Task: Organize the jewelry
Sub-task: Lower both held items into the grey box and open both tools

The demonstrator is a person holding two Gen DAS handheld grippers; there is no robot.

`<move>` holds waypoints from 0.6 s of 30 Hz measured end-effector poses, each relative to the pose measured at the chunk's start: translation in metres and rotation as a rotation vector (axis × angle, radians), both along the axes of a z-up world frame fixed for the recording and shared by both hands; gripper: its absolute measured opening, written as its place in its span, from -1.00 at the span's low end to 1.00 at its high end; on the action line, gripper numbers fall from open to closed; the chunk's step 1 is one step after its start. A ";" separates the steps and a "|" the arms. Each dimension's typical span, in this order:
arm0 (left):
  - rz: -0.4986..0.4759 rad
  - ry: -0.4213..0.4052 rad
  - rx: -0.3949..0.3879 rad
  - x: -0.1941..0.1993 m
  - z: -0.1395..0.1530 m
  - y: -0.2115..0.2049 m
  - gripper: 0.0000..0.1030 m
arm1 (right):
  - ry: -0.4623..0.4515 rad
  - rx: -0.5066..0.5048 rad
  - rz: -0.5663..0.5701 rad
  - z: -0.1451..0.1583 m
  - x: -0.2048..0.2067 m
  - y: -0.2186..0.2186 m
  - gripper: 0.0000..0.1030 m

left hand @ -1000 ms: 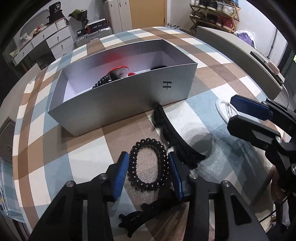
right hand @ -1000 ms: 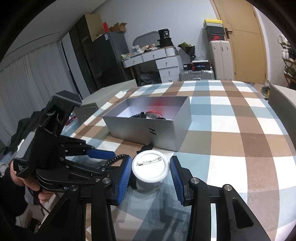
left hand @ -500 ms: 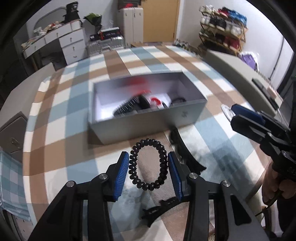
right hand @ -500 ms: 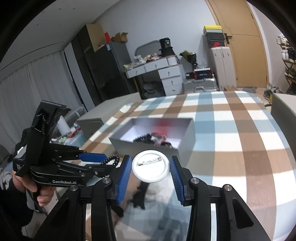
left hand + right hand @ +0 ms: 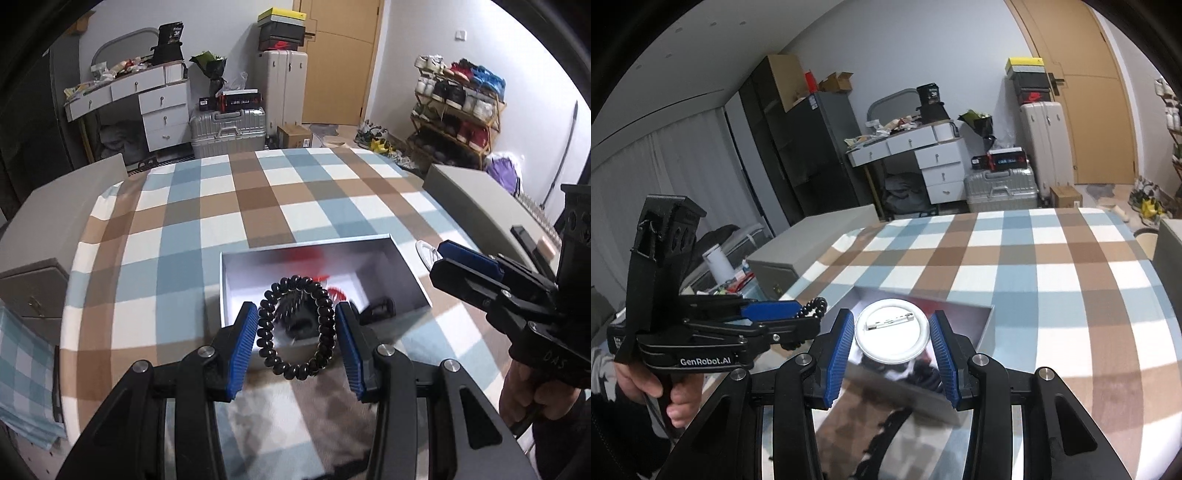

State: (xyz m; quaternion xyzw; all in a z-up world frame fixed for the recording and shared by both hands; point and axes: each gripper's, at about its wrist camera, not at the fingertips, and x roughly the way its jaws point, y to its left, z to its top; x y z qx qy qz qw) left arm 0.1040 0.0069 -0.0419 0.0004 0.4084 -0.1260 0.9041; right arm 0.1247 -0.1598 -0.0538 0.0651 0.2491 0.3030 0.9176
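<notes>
Tongs first: left tongs [image 5: 295, 341] are clamped on a black bead bracelet [image 5: 296, 328], pads pressing its two sides, the ring hanging w/ its long axis running along the fingers. Right tongs [image 5: 892, 352] are pinched on a white round pin badge [image 5: 892, 336] by its edges, pin-back face up.

Bracelet hangs just over the near wall of the open grey box [image 5: 410, 269]; box cavity lies ahead and below the left tongs, so the drop looks like a short push fwd then release. Badge sits over the near-left corner of the same box in the right-wrist view; it also looks to need only a short carry fwd.

Both loads look about equally near the box; left seems slightly closer to centre. Box already holds a red item and dark pieces, blurred. A black hair clip [image 5: 886, 435] lies on the checked bench [image 5: 295, 199] near side, outside the box. Risk, imo: the two tongs crowd each other over the opening.
</notes>
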 end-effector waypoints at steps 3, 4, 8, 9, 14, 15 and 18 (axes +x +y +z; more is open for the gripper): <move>-0.002 0.008 -0.013 0.013 -0.003 -0.003 -0.27 | 0.000 -0.006 0.000 0.001 0.011 0.001 -0.19; -0.001 0.007 -0.015 0.016 -0.003 -0.004 -0.27 | 0.003 -0.010 0.000 0.001 0.014 0.001 -0.19; -0.010 0.018 -0.024 0.027 -0.007 -0.009 -0.27 | 0.020 -0.016 0.005 -0.003 0.029 0.004 -0.19; -0.014 0.024 -0.028 0.030 -0.009 -0.010 -0.27 | 0.025 -0.016 0.008 -0.004 0.032 0.005 -0.19; -0.025 0.050 -0.046 0.035 -0.015 -0.013 -0.27 | 0.044 -0.021 0.021 -0.011 0.044 0.009 -0.19; -0.029 0.055 -0.045 0.037 -0.017 -0.013 -0.27 | 0.049 -0.021 0.023 -0.012 0.044 0.009 -0.19; -0.035 0.067 -0.045 0.039 -0.020 -0.014 -0.27 | 0.060 -0.032 0.022 -0.017 0.047 0.010 -0.19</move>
